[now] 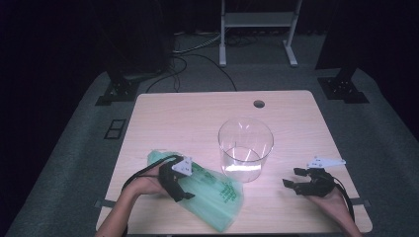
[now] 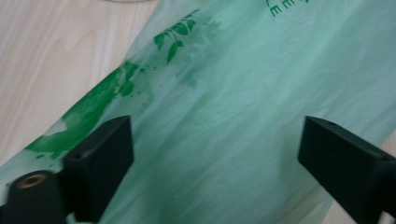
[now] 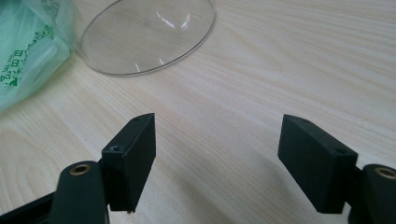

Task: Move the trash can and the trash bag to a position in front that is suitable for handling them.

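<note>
While the left tongs (image 1: 184, 193) hang released over the bag (image 1: 217, 190) near the desk's (image 1: 197, 111) front edge, pinch one layer (right tongs (image 1: 291, 180) released too).

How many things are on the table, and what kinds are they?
Green plastic bag: 1
Clear round container: 1
Grippers held over the table: 2, the left gripper above the bag and the right gripper above bare wood
Total: 4
</note>
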Action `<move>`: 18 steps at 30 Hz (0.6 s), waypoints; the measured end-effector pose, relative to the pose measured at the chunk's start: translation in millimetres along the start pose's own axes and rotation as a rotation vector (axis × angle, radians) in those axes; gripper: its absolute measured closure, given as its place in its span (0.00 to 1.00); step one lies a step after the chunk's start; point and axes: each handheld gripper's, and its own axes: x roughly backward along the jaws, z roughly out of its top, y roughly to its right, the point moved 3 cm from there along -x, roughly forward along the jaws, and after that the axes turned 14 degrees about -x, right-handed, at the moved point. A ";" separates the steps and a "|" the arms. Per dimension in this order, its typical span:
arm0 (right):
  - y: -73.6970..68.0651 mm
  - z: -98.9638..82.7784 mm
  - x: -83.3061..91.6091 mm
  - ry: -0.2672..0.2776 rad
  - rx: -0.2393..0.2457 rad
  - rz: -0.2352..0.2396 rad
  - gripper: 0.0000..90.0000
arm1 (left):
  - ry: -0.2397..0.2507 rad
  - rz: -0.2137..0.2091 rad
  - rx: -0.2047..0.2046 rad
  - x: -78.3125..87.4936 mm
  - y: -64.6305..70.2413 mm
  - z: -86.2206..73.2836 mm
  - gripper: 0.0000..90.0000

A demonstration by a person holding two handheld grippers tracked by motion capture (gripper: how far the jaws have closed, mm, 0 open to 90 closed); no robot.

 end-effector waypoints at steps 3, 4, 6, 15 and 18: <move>0.5 -0.9 0.1 -0.003 0.002 0.002 0.30 | -0.016 -0.004 -0.007 -3.1 -0.8 -1.8 0.15; 0.5 -1.2 0.1 -0.004 0.002 0.002 0.30 | -0.018 -0.001 -0.002 -3.7 -1.2 -2.5 0.15; 0.4 -1.7 -0.1 -0.006 0.001 0.003 0.30 | -0.025 -0.002 -0.004 -3.7 -1.9 -4.0 0.16; -1.2 -3.1 -1.9 -0.017 0.003 0.007 0.30 | -0.017 0.002 0.017 -5.6 -3.5 -10.4 0.25; -1.0 -3.5 -1.4 -0.017 0.000 0.008 0.30 | -0.002 -0.005 0.024 -5.2 -3.7 -11.4 0.29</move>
